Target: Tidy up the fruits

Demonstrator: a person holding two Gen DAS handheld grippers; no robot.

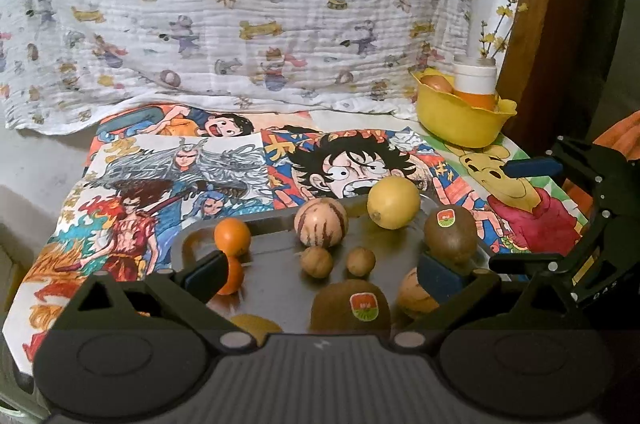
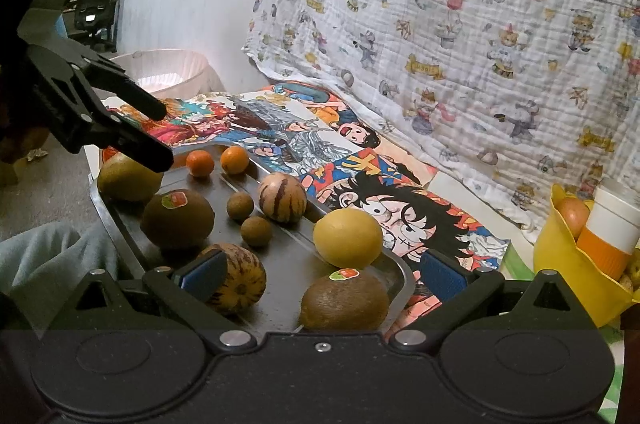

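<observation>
Ten or so fruits lie loose on a dark metal tray (image 2: 104, 208) on the table. Both claws hover spread and empty: the left claw (image 1: 326, 274) over the tray's near edge, the right claw (image 2: 324, 274) at its right end. A yellow lemon (image 2: 347, 238) sits at twelve o'clock from the right claw, a stickered kiwi (image 2: 345, 298) just below it, and a striped melon (image 2: 240, 284) against the left pad. The round, smooth-skinned fruit will likely roll on the slick tray; I'd grip each across its widest middle, gently, since kiwis bruise. A yellow bowl (image 2: 560, 256) waits at three o'clock.
</observation>
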